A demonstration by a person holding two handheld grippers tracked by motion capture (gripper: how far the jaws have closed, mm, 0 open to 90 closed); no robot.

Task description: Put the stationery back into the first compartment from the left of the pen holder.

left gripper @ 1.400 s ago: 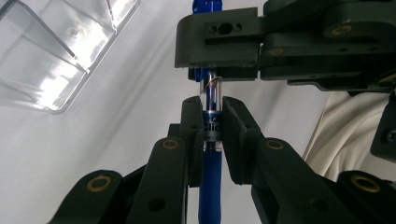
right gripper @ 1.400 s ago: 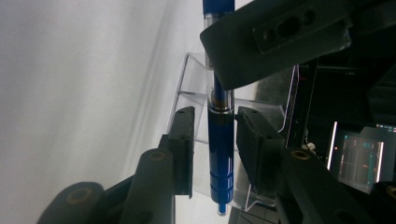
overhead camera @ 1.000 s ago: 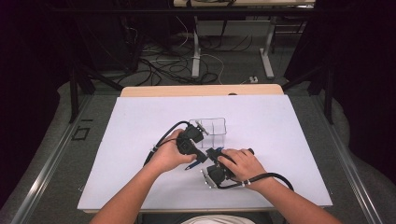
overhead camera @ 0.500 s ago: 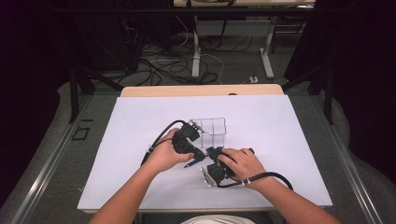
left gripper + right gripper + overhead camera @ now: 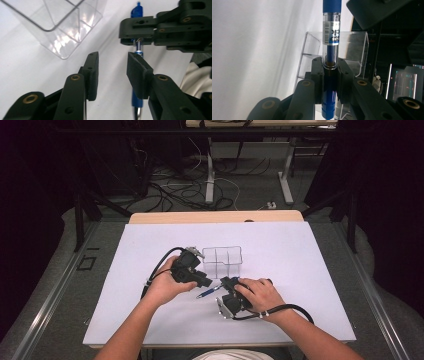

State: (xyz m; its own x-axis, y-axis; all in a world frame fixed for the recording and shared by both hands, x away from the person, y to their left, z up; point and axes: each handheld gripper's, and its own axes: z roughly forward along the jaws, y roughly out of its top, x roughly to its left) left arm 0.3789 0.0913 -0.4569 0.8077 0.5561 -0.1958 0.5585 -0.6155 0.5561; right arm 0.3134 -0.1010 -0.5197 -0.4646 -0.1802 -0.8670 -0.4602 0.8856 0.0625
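1. Blue ballpoint pen with a clear barrel section (image 5: 331,37) sits clamped between the pads of the right claw (image 5: 331,72), which is closed on its barrel; in the high view the pen (image 5: 208,292) lies low over the white desk (image 5: 310,270), between the two hands.
2. Seen from the left claw view, the same pen (image 5: 137,48) runs lengthwise under the right claw (image 5: 136,41), its blue cap end pointing away.
3. The left claw (image 5: 112,71) stands open with nothing between its pads; its jaws have just been opening, and the pen lies just beside one pad rather than in the gap.
4. In the high view the left claw (image 5: 204,281) is held by the left hand (image 5: 165,285), near the pen's far end, and the right hand (image 5: 260,292) covers the right claw (image 5: 227,285).
5. A clear plastic organiser box with compartments (image 5: 222,261) stands upright on the desk just beyond both claws; in the left claw view it (image 5: 60,27) is near the open jaws, and in the right claw view it (image 5: 352,50) rises right behind the pen.
6. Black cables (image 5: 155,270) trail from each claw across the desk.
7. Beyond the desk's wooden far edge (image 5: 215,216), loose cables (image 5: 175,190) and metal desk legs (image 5: 210,170) lie on the floor.
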